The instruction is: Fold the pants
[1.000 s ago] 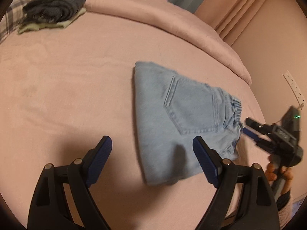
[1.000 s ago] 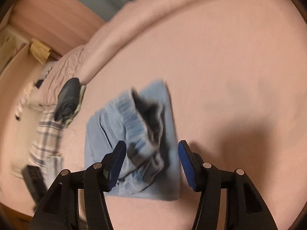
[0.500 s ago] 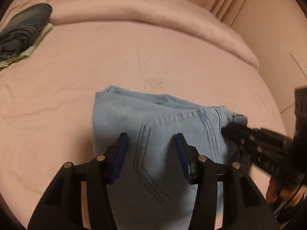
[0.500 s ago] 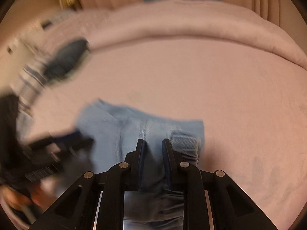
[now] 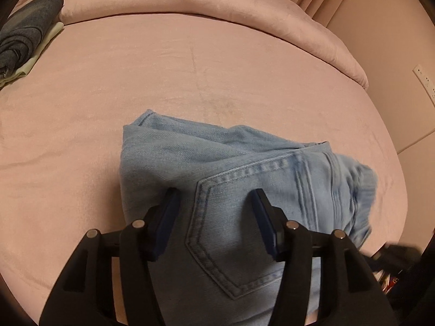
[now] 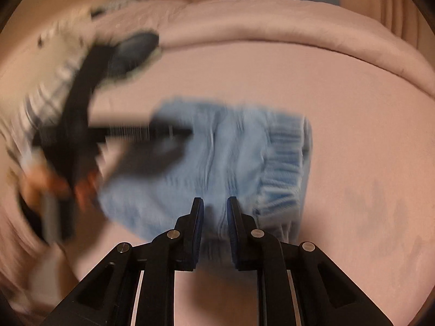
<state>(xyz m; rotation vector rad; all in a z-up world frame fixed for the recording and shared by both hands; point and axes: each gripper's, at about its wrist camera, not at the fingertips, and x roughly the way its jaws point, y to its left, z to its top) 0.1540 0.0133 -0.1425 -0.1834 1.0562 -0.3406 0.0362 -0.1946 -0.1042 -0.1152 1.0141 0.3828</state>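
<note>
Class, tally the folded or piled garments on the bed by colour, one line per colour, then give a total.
Light blue: 1, the denim pants
Dark grey-blue: 1, the dark garment
Pale cream: 1, the pale garment beneath it
Total: 3

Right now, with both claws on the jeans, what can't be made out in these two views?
- Left wrist view: the near edge of the jeans, hidden under the left claw.
- Right wrist view: motion blur smears the dark clothes pile.
- Left wrist view: the right claw, cut off at the frame edge.
</note>
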